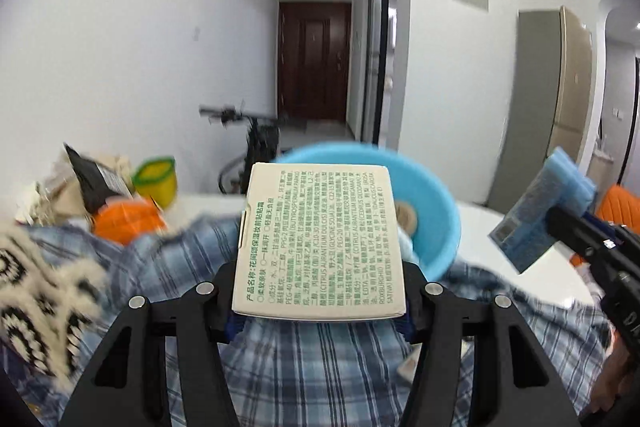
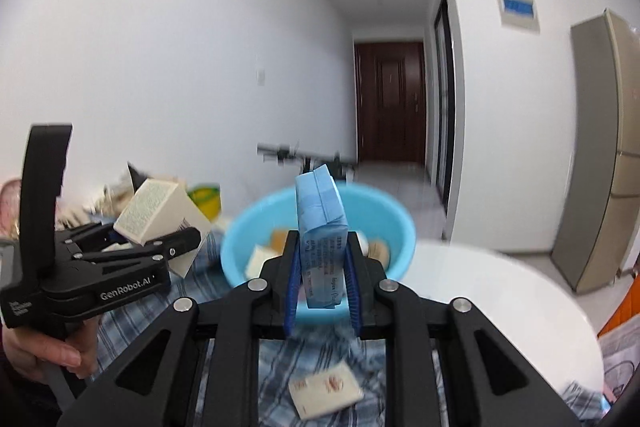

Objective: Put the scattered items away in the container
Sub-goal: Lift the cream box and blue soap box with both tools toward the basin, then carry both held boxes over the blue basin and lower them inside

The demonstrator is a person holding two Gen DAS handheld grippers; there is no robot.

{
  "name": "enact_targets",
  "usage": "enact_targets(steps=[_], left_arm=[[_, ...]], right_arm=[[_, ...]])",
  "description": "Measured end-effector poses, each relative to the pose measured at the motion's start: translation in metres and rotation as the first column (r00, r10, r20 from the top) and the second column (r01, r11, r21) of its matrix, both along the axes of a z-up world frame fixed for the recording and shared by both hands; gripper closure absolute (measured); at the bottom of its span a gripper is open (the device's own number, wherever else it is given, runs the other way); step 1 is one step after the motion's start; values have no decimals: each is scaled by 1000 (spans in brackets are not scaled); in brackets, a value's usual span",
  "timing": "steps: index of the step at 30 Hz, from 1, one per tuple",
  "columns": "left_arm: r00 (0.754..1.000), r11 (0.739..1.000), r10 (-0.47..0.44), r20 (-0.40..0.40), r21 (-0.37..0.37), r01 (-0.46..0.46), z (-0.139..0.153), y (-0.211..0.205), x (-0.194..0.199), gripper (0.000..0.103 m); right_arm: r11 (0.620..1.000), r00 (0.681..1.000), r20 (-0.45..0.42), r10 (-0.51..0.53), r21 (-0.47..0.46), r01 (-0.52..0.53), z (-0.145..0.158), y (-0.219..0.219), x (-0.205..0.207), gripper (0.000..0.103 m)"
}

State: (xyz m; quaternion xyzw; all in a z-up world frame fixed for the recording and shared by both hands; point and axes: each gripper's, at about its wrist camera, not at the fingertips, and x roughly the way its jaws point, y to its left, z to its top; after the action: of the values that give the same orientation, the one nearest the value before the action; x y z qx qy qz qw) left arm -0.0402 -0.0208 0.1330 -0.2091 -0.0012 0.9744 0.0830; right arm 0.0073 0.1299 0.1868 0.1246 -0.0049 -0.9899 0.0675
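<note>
My left gripper (image 1: 318, 319) is shut on a cream box with green print (image 1: 320, 243), held above the plaid cloth just short of the blue basin (image 1: 436, 211). From the right wrist view the same left gripper (image 2: 176, 251) and its cream box (image 2: 160, 219) sit left of the basin (image 2: 236, 251). My right gripper (image 2: 322, 287) is shut on a blue packet (image 2: 320, 223), held upright in front of the basin. The left wrist view shows that right gripper (image 1: 560, 223) and the blue packet (image 1: 540, 215) at the right. Several small items lie inside the basin.
A blue plaid cloth (image 1: 312, 367) covers the white table (image 2: 500, 299). A small cream sachet (image 2: 324, 391) lies on the cloth. An orange packet (image 1: 128, 219), a black bag (image 1: 96, 179), a yellow-green cup (image 1: 156, 179) and a patterned fabric (image 1: 36, 287) crowd the left. A bicycle (image 1: 252, 139) stands behind.
</note>
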Motion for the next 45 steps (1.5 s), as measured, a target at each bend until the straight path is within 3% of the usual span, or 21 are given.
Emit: enact_targets(steps=[5,12,17,20,25,28,32,34,37,41,45], left_arm=[[998,999,-16,-66,28,18,20,-9,22,44],[997,999,-24,-74,27,26,25,-6,33,44],[998,1000,-12,-68,9,12,22,0,24,44],[993,999,51,-105,-2,-52,22,2,8,44],[994,998,45,-95,48,-40,24,4,-40,44],[994,999,38,-104,33,-35,30,12,-72,44],[996,999,42,-77,-16,-44,33,26,-121,44],[999,1000,2,-41,1,-2,30,31,-150,45],[999,995,-42,-7,87,43,24,32,-195,45],[996,998,-30,82,54,26,22,41,-253,45],[975,999,-46,217,24,41,15,49,-294,45]], right_arm=[[1000,998,-62,-15,19,16,15,-4,22,84],[1000,999,-35,20,-2,-20,8,-10,23,84],[1000,999,-42,9,12,-9,8,-9,19,84],[1000,999,-48,7,15,-7,10,-9,8,84],[1000,999,-53,-8,26,9,12,-12,-23,84],[1000,999,-37,-4,14,5,14,-9,-56,84],[1000,998,65,1,8,-2,12,-7,-123,84],[1000,995,101,-25,14,23,10,-4,-154,84],[998,987,150,-63,33,58,6,0,-198,84],[997,964,254,-80,36,73,-3,3,-252,84],[998,920,389,-33,-41,53,-6,17,-292,84]])
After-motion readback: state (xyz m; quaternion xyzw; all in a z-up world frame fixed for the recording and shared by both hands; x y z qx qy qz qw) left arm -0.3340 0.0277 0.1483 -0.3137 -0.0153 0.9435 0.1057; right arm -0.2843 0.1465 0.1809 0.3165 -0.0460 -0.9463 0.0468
